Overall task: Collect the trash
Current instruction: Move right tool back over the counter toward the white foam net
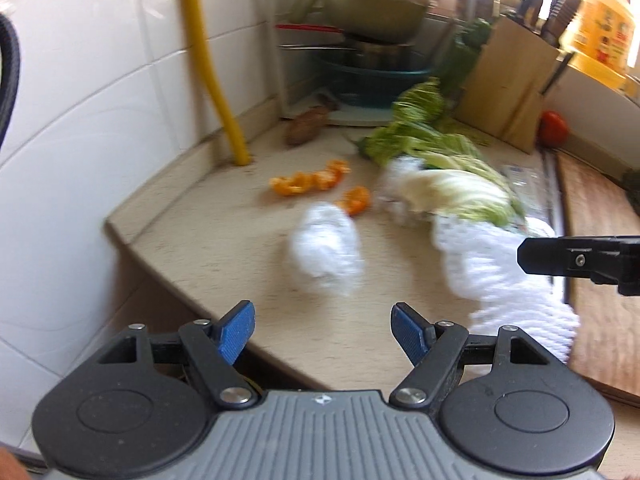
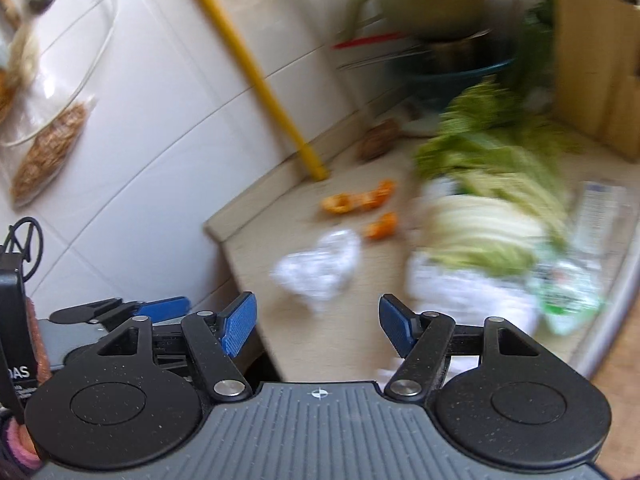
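Lying straight ahead of the left gripper, whose jaws are spread and empty, the crumpled white tissue rests near the countertop's front-left edge, nearer it than the equally spread, empty right gripper.

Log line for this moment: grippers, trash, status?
left gripper: open, empty | right gripper: open, empty | trash: crumpled tissue, orange peels on counter | status: nothing picked up

The left gripper hangs above the counter, jaws apart with nothing between them. Ahead lie a crumpled white wad, orange peels and a cabbage; the blurred white mass at right is perhaps foam netting.
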A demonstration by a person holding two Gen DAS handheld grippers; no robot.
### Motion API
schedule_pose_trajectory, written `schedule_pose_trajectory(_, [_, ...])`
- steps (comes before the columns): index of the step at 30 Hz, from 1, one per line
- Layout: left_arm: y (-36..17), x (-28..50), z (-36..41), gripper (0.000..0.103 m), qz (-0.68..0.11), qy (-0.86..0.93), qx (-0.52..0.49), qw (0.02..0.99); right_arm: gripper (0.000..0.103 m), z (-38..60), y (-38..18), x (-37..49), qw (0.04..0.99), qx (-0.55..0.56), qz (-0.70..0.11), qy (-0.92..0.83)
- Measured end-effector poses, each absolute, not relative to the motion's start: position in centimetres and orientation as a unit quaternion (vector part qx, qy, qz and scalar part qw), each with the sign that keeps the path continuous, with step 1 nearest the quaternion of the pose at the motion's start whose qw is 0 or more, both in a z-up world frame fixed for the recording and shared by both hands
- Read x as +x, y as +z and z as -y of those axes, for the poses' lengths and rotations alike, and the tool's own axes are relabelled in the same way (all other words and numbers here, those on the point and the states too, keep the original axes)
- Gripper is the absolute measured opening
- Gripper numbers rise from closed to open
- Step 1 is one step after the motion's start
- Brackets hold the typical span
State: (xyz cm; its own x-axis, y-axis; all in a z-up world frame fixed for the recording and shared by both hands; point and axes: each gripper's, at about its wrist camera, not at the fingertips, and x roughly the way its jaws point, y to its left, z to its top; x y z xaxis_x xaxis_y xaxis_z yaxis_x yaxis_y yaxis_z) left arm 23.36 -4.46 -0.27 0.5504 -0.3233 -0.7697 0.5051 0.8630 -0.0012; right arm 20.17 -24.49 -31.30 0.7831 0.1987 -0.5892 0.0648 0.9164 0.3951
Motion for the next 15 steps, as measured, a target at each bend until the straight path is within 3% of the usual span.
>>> schedule_pose_trajectory(15, [-0.5, 18.8, 8.7, 0.074, -0.425, -0.318, 0.109, 0.841, 0.081, 30.5, -33.6, 14.6, 0.922, 0.193, -0.335, -0.035])
